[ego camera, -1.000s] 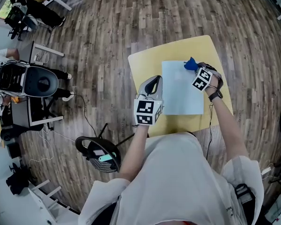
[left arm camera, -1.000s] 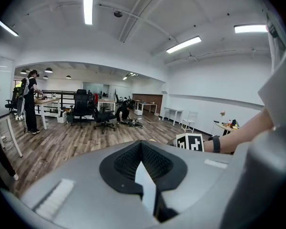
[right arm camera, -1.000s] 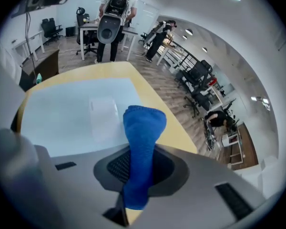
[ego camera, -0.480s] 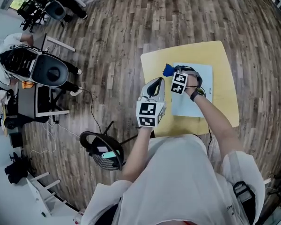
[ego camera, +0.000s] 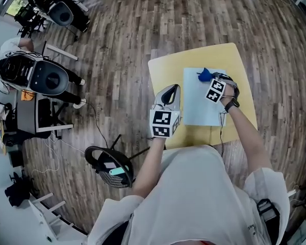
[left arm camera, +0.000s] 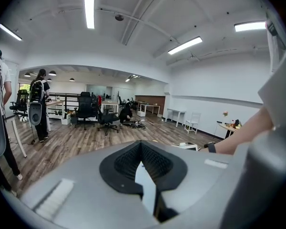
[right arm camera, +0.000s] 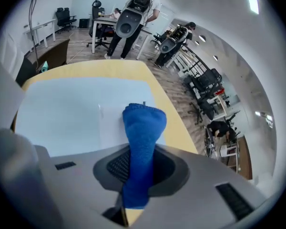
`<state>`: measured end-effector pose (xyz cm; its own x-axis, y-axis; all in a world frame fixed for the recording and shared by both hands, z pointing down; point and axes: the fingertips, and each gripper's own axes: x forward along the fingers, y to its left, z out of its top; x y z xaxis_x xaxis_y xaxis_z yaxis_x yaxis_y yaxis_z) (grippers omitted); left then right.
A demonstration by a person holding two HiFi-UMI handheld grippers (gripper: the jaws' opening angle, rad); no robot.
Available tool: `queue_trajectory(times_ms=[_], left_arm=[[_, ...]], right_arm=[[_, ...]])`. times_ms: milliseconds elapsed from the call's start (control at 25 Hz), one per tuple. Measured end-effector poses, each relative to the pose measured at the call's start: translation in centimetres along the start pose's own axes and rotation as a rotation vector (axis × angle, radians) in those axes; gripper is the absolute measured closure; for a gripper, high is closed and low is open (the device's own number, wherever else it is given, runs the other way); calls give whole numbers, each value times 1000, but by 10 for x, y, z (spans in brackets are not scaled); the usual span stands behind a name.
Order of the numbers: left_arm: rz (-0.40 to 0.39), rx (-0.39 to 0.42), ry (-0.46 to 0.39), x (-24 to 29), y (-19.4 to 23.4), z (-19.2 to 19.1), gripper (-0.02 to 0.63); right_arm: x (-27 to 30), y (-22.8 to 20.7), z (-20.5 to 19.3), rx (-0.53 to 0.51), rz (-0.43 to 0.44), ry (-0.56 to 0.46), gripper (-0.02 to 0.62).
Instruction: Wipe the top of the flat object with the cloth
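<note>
Head view: right claw (ego camera: 208,80) carried cloth (ego camera: 204,75) rightward.

Pale blue flat sheet (ego camera: 199,111): on the yellow square table (ego camera: 163,70), toward its right.
Blue knitted cloth (ego camera: 204,75): between my right gripper's (ego camera: 209,80) jaws, at the sheet's far end.
My left gripper (ego camera: 168,92): left of the sheet.
</note>
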<state>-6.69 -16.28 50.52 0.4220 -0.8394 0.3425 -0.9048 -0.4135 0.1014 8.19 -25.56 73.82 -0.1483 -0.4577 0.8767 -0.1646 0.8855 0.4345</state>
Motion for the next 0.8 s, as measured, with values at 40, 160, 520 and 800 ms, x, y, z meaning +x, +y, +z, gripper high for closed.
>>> queue_trajectory(times_ms=[40, 160, 520, 800], left_arm=[[-7, 1, 0, 1, -3, 0, 601], [-18, 2, 6, 4, -8, -2, 601], [-14, -10, 0, 0, -8, 5, 601], [22, -31, -8, -6, 1, 4, 601]], right_arm=[[-2, -3, -16, 22, -5, 19, 529], [-5, -12, -59, 87, -20, 79, 529], [-18, -19, -85, 228, 14, 75, 528], [-35, 1, 34, 266, 127, -172, 523]])
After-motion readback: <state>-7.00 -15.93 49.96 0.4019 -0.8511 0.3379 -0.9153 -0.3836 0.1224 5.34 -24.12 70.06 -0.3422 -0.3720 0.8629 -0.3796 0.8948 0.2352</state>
